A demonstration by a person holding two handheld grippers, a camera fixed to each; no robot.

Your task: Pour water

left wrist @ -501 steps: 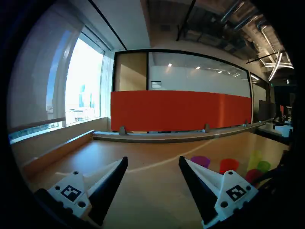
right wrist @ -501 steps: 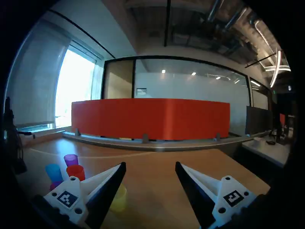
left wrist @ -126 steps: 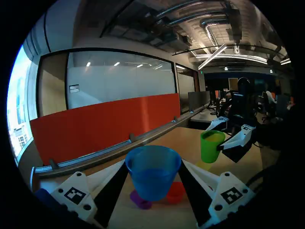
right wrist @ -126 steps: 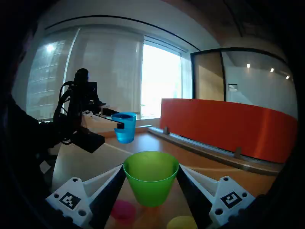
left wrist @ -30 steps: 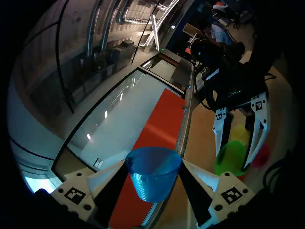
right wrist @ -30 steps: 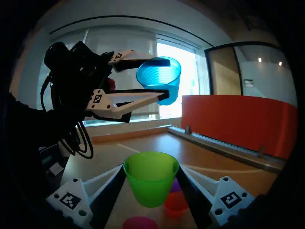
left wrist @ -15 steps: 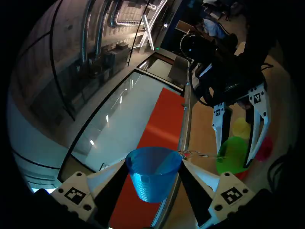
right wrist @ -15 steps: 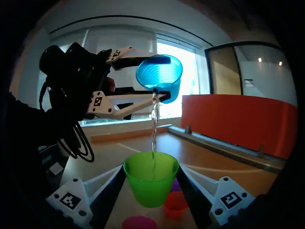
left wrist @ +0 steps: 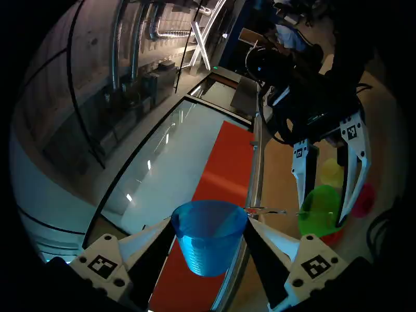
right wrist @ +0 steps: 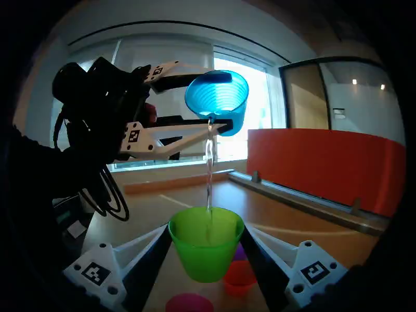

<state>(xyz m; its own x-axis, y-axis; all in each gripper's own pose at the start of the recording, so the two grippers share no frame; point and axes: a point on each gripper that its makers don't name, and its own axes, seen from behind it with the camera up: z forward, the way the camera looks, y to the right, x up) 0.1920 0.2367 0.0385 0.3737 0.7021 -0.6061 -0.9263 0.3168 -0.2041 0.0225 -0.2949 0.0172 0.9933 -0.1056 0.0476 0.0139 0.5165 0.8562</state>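
Observation:
A blue cup (left wrist: 209, 236) sits tipped over between the fingers of my left gripper (left wrist: 208, 229), which is shut on it. In the right gripper view this blue cup (right wrist: 217, 101) hangs high, mouth toward the camera, with the left gripper (right wrist: 228, 102) around it. A thin stream of water (right wrist: 209, 166) falls from its rim into the green cup (right wrist: 206, 244). My right gripper (right wrist: 206, 229) is shut on the green cup and holds it upright. The left gripper view shows the green cup (left wrist: 320, 210) farther off between the right gripper's fingers (left wrist: 304, 177).
Below the green cup, an orange cup (right wrist: 239, 278), a purple cup (right wrist: 239, 253) and a pink cup (right wrist: 190, 302) stand on the wooden table (right wrist: 291, 218). A yellow cup (left wrist: 331, 171) stands beside them. An orange partition (right wrist: 333, 166) runs along the table's far edge.
One second ago no water fell. The blue cup has tipped a little further, and a stream now runs from it into the green cup. The green cup has stayed put.

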